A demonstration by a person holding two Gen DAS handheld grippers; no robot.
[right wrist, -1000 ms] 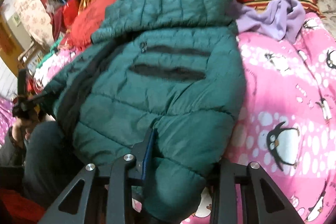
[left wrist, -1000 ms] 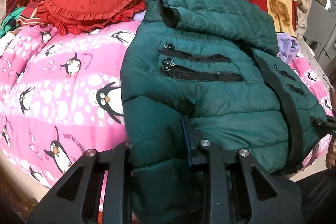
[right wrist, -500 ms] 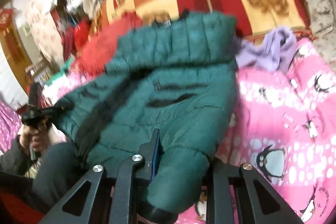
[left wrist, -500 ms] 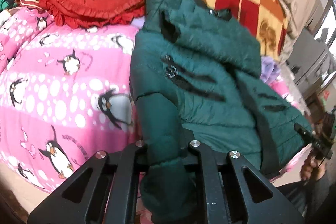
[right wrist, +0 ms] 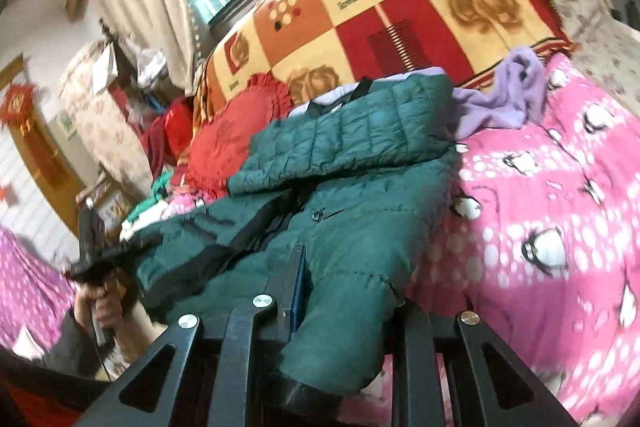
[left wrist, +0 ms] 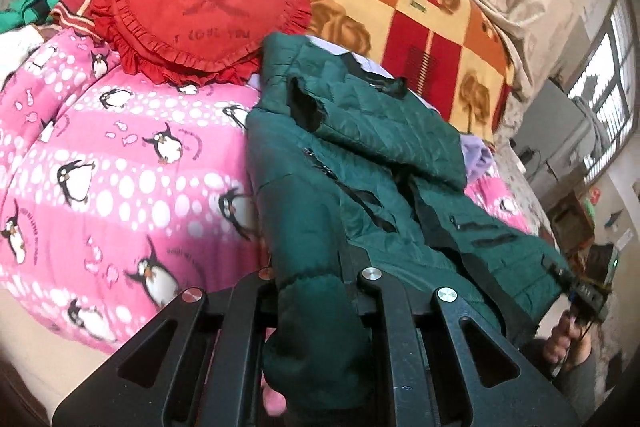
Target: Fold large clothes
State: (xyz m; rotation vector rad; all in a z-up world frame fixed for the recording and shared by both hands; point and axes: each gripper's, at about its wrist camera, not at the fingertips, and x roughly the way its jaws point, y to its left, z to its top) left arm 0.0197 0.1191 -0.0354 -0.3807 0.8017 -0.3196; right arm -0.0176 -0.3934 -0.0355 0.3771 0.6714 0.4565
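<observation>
A dark green puffer jacket (left wrist: 360, 155) lies front-up on the pink penguin quilt (left wrist: 112, 179), hood toward the headboard. My left gripper (left wrist: 316, 291) is shut on the cuff end of one sleeve (left wrist: 312, 327), held off the bed's near edge. My right gripper (right wrist: 344, 299) is shut on the other sleeve (right wrist: 340, 339), also lifted at the near edge. The jacket (right wrist: 352, 195) sags between both grippers. Each view shows the other gripper far off: the right one (left wrist: 592, 291), the left one (right wrist: 92, 247).
A red heart-shaped pillow (left wrist: 200, 11) lies behind the jacket on the left. A lilac garment (right wrist: 504, 95) lies by the hood. A checked orange and red blanket (right wrist: 400, 7) covers the headboard end. A window and curtain are beyond.
Both grippers have lifted and pulled back toward the near edge with the sleeves in them. The views now look lower along the jacket, and more of the room shows.
</observation>
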